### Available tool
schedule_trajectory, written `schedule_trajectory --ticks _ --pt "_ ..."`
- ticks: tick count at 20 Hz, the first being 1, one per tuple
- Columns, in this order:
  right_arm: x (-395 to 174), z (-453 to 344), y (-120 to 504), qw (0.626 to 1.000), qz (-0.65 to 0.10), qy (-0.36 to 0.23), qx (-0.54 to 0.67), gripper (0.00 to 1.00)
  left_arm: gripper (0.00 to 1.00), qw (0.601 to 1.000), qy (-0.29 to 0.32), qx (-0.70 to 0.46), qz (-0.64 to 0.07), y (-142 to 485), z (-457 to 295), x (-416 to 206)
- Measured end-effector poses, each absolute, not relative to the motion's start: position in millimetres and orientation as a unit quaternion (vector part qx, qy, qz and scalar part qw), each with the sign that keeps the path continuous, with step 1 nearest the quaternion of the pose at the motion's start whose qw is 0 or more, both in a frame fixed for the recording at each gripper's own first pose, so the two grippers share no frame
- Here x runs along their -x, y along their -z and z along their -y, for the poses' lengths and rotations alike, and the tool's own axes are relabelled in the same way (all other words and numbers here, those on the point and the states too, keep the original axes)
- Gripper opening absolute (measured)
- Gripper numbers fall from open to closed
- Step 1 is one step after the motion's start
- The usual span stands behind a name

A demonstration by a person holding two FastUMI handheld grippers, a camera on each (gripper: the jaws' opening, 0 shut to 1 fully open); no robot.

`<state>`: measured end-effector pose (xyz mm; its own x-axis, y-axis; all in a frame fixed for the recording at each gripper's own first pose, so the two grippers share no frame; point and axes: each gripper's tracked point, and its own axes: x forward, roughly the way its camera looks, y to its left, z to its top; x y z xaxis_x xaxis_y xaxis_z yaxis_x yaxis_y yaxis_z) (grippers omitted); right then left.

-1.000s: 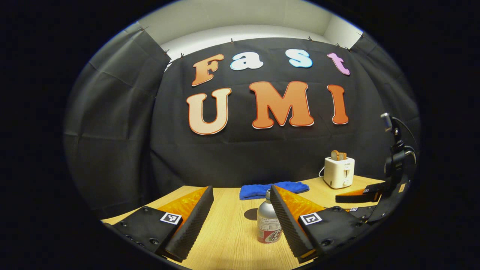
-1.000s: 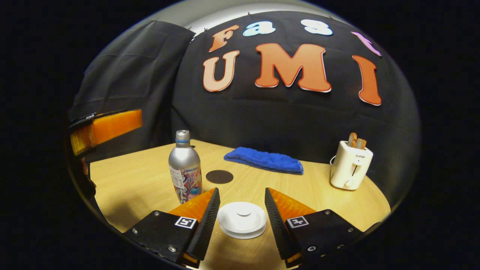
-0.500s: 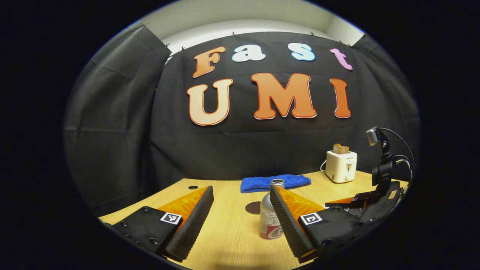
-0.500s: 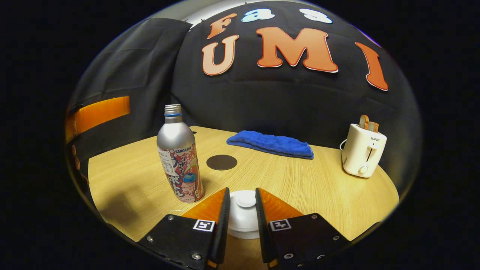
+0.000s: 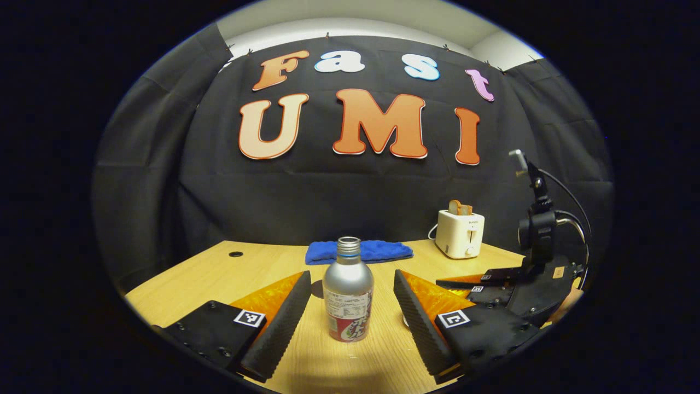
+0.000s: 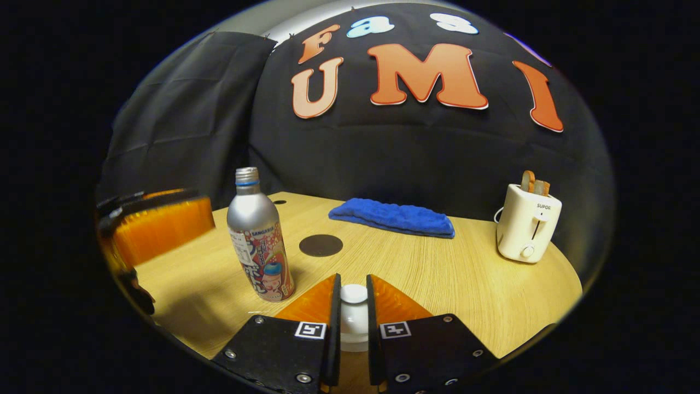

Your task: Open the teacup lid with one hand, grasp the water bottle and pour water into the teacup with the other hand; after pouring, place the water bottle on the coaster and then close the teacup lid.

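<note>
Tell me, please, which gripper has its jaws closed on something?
The right gripper: its jaws pinch the teacup lid knob, while the left gripper stands open around the water bottle.

Warm light falls from above onto the wooden surface [image 6: 465,284], while the black cloth wall soaks it up and stays dim. The water bottle [image 6: 258,238] shows a soft sheen and a faint shadow at its base. Both views are sharp mid-frame, with straight edges bowing strongly toward the rim.
</note>
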<state>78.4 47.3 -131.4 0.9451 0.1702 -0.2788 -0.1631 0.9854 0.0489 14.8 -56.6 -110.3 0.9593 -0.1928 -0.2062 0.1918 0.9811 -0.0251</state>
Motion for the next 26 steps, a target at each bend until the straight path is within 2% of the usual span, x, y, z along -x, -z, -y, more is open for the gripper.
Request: schedule_trajectory --ticks 3,17,19,20,21,23,24,26 --pt "-73 -39 114 0.989 -0.124 -0.081 -0.021 0.22 1.0 0.99 0.081 -0.015 -0.116 125 52 -24" --pt "-41 25 72 0.997 -0.073 -0.029 -0.026 0.22 0.99 0.979 0.05 -0.004 -0.197 198 56 -62" --pt "-38 33 72 0.997 -0.072 -0.022 -0.028 0.22 0.96 0.978 0.046 0.004 -0.205 204 55 -65" --pt "-36 38 74 0.997 -0.072 -0.019 -0.03 0.22 0.89 0.978 0.043 0.002 -0.204 204 54 -66" --pt "-34 42 76 0.997 -0.074 -0.015 -0.032 0.22 0.89 0.979 0.045 -0.001 -0.199 203 55 -67" --pt "-29 47 78 0.996 -0.075 -0.011 -0.035 0.22 0.82 0.979 0.039 -0.008 -0.199 202 53 -70" --pt "-28 50 79 0.997 -0.074 -0.009 -0.035 0.21 0.84 0.979 0.04 -0.017 -0.199 200 54 -71" --pt "-23 54 77 0.997 -0.07 -0.005 -0.038 0.22 0.81 0.976 0.042 -0.054 -0.207 198 53 -73"
